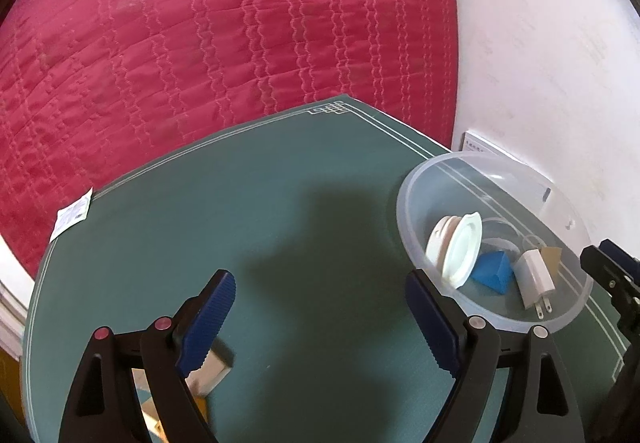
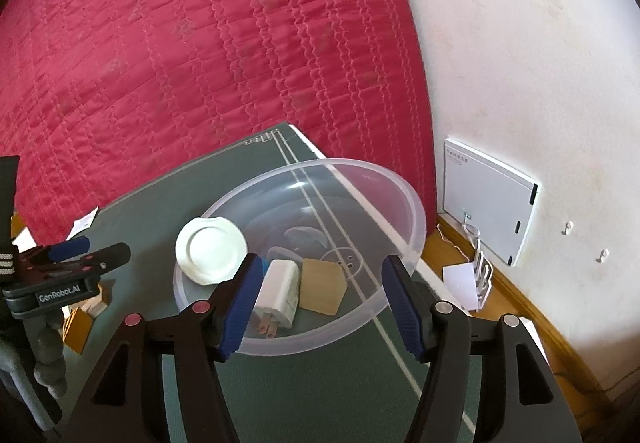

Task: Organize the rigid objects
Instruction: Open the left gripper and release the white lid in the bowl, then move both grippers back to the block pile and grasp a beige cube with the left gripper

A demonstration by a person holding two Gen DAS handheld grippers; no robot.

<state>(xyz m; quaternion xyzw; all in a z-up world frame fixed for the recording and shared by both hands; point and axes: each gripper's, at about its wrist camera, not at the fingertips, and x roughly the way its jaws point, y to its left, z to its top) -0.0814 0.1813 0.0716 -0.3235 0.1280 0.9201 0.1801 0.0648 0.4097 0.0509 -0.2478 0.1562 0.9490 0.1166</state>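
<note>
A clear plastic bowl (image 2: 384,195) stands on the green mat (image 2: 168,187). In it lie a white round lid (image 2: 210,249), a white charger plug (image 2: 280,289), a wooden block (image 2: 322,289) and a blue piece (image 1: 494,271). My right gripper (image 2: 322,263) hangs open just over the bowl's near rim, with the plug and block below its fingers and nothing pressed. Over bare mat to the left of the bowl (image 1: 500,179), my left gripper (image 1: 320,283) stands wide open and empty. A pale wooden block (image 1: 212,371) lies under its left finger.
A red quilted bedcover (image 1: 200,43) fills the far side beyond the mat. More small wooden blocks (image 2: 80,327) lie at the mat's near left. A paper tag (image 1: 72,215) sits at the mat's left edge. A white wall panel (image 2: 488,199) and a white rack (image 2: 480,275) are on the right.
</note>
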